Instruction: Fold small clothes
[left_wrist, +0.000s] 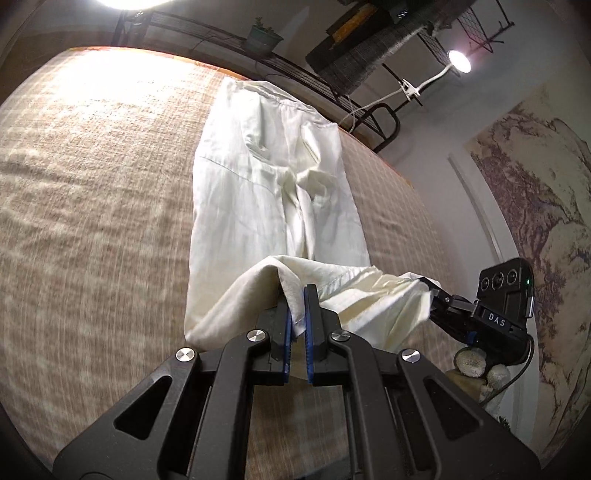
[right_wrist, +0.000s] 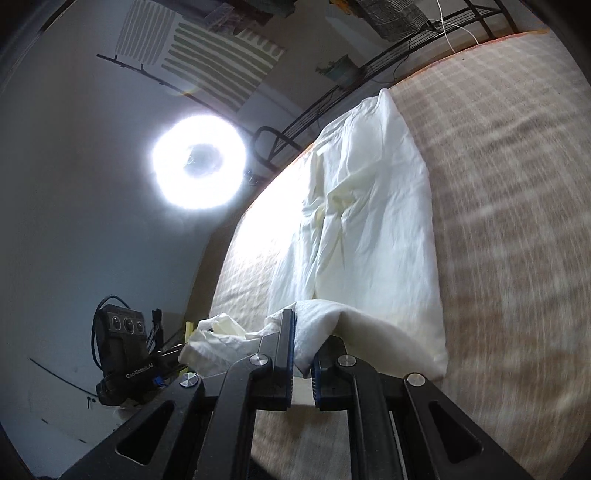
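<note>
I'm working in a bedroom at home: under me a bed with a beige checked woven cover (left_wrist: 92, 192), a black metal bed rail (left_wrist: 207, 33) at its far end with a small green potted plant (left_wrist: 263, 35) on it, and a landscape wall hanging (left_wrist: 535, 184). A glaring ring light (right_wrist: 199, 162) says filming setup.

both wrist views close, angled down over bed (left_wrist: 92, 184); share white trousers (left_wrist: 258, 177), opposite sides.
</note>
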